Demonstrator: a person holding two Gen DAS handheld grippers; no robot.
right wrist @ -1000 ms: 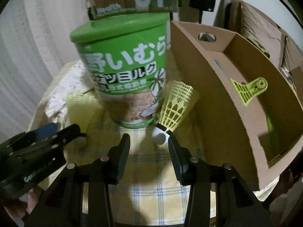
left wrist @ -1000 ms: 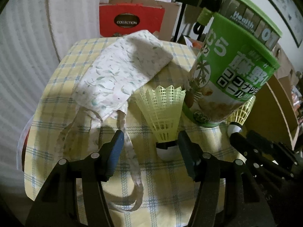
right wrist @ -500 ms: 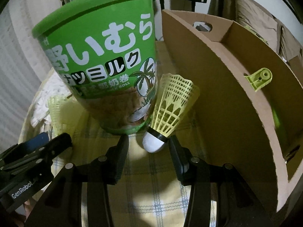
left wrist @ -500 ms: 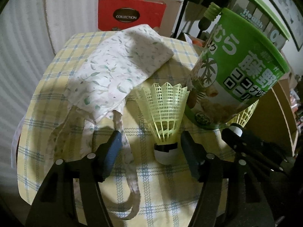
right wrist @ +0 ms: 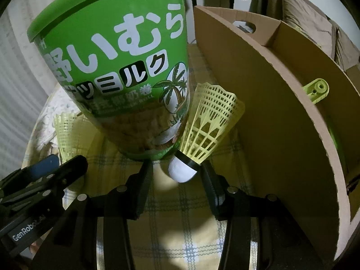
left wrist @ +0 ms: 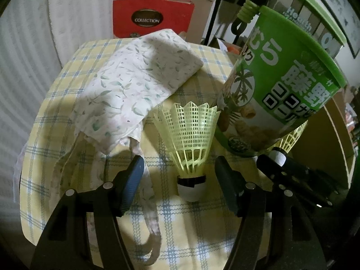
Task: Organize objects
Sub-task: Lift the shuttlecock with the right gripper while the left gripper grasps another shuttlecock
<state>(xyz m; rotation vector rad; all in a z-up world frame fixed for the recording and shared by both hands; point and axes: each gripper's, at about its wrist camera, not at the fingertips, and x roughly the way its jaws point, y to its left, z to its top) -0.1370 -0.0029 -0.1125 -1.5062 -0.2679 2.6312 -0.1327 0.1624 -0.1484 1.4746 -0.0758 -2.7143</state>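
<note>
On the checked tablecloth (left wrist: pixel 74 85), the left gripper (left wrist: pixel 177 185) stood wide open around a yellow shuttlecock (left wrist: pixel 191 139), pads clear. The right gripper (right wrist: pixel 174 180) straddled a second shuttlecock (right wrist: pixel 207 130), untouched, its skirt at one o'clock beside the green tub (right wrist: pixel 117 67).

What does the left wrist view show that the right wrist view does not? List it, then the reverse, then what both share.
Only the left wrist view: the red box behind the table and the floral cloth bag laid out whole, straps included.

Only the right wrist view: the cardboard box with a green clip inside it.

Both: the green snack tub, the checked tablecloth, both yellow shuttlecocks, and an open gripper straddling a white cork: left gripper, right gripper.
</note>
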